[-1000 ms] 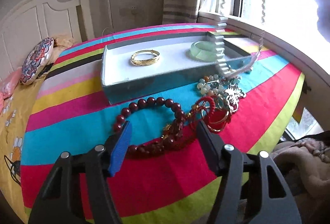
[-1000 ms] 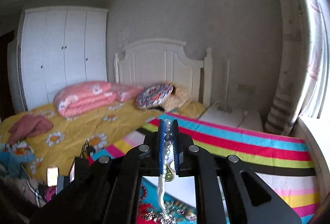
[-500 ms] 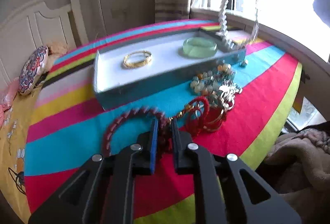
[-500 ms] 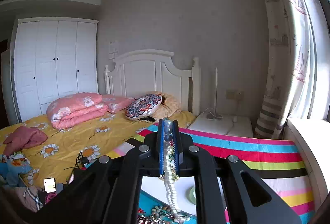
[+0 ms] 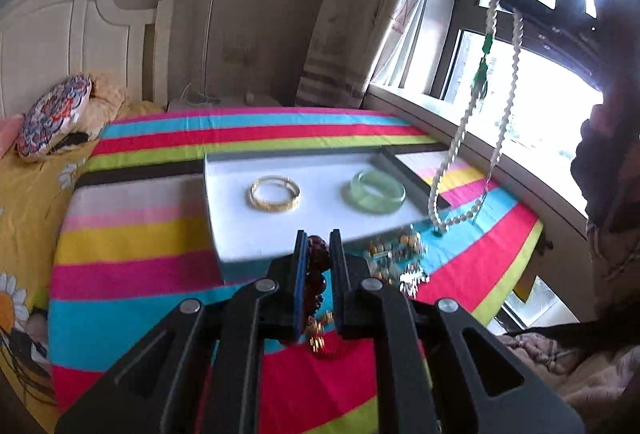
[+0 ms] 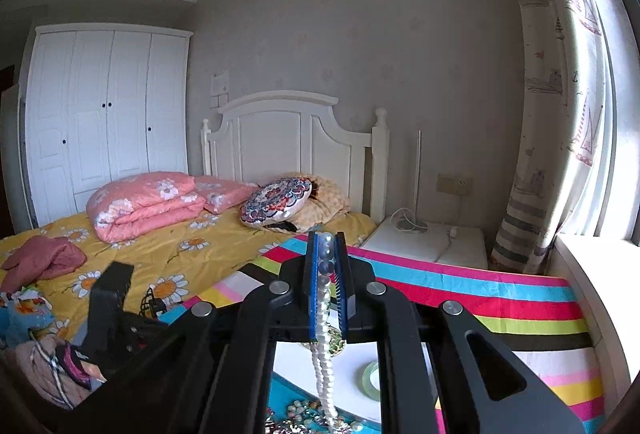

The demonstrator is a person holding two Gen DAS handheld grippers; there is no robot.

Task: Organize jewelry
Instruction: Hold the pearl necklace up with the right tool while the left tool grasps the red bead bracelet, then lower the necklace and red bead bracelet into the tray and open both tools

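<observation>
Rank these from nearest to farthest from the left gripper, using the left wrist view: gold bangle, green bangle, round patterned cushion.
1. Gold bangle: in the tray, just ahead of the left gripper, slightly left.
2. Green bangle: in the tray, ahead to the right.
3. Cushion: far left, on the bed by the headboard.

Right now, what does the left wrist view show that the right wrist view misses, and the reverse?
Only the left wrist view shows the left gripper shut on the dark red bead bracelet, the gold bangle, and the window. Only the right wrist view shows the wardrobe and pink quilt. Both show the white tray, green jade bangle, striped cloth, and the pearl necklace hanging from the right gripper.
</observation>
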